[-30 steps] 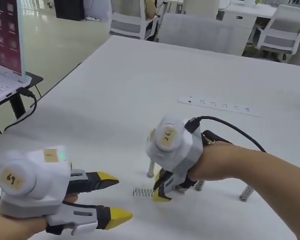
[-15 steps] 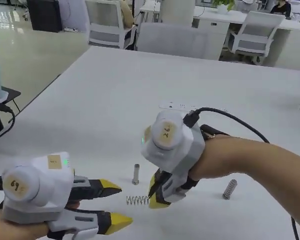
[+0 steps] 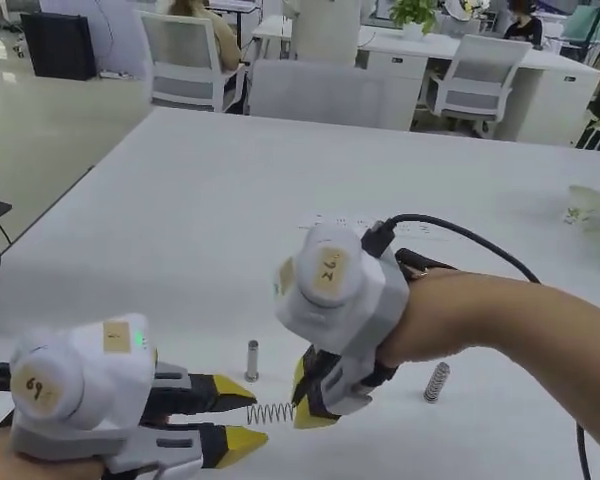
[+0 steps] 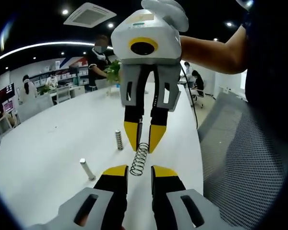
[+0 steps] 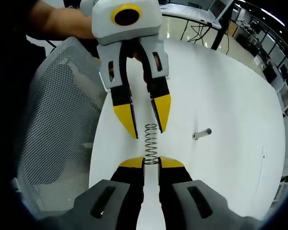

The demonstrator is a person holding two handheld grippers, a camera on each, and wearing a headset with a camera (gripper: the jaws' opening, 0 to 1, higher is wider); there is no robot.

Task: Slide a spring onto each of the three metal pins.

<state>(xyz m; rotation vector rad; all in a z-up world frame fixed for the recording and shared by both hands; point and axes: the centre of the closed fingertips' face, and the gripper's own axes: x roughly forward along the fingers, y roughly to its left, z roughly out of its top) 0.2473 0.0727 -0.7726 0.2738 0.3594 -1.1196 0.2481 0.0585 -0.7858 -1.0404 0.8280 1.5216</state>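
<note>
Since the right gripper (image 5: pixel 151 163) pinches one end between nearly closed jaws, the spring (image 3: pixel 270 411) lies level, low over the table (image 3: pixel 230 200), its free end between the parted tips of the left gripper (image 4: pixel 140 171), likely for a re-grip. A bare pin (image 3: pixel 251 360) stands just behind. Whether the spring touches the table I cannot tell, and the right gripper's body covers that grip in the head view.

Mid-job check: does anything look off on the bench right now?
Nothing looks spilled or broken. The spring lies level between the grippers, one end pinched in the right gripper, with the left gripper open around the other end. The bare pin stands upright.
</note>
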